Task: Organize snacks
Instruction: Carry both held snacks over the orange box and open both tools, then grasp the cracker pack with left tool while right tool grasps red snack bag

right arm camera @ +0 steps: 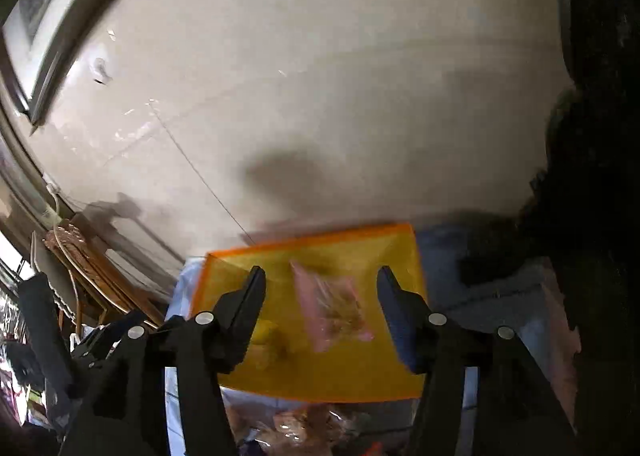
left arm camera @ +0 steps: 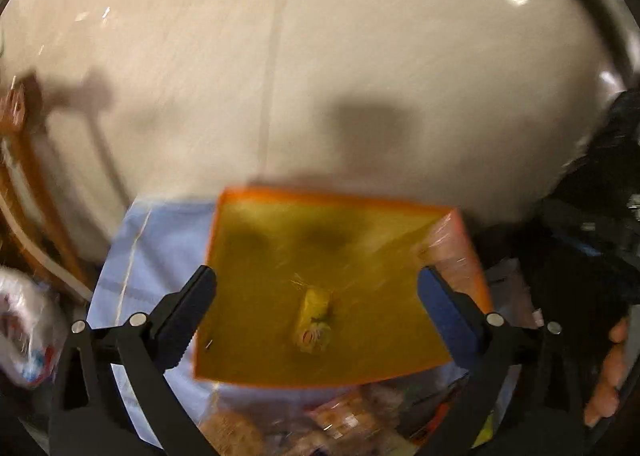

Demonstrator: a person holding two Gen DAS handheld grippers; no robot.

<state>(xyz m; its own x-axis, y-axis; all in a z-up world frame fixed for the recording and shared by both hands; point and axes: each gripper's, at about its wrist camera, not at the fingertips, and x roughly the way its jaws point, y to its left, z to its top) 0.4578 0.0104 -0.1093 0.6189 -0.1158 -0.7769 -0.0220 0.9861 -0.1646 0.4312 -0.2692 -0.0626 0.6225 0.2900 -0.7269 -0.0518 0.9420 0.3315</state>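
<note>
Glossy pale tiled floor [left arm camera: 320, 56] fills both views, grout lines and ceiling-light glare visible; wooden furniture [right arm camera: 80, 256] stands at the left edge. A pale blue cloth [left arm camera: 160, 256] covers the desk. On it sits a flat, square yellow tray [left arm camera: 280, 256] with an orange rim. A small yellow wrapped snack [left arm camera: 314, 320] lies in the tray, and beside it a pink clear-plastic snack bag [right arm camera: 332, 308]. More crinkly snack packets [left arm camera: 340, 416] are heaped at the tray's near edge. Left tool [left arm camera: 316, 296] is spread wide and empty; right tool [right arm camera: 320, 296] is partly open, gripping nothing. Motion blur softens details.
</note>
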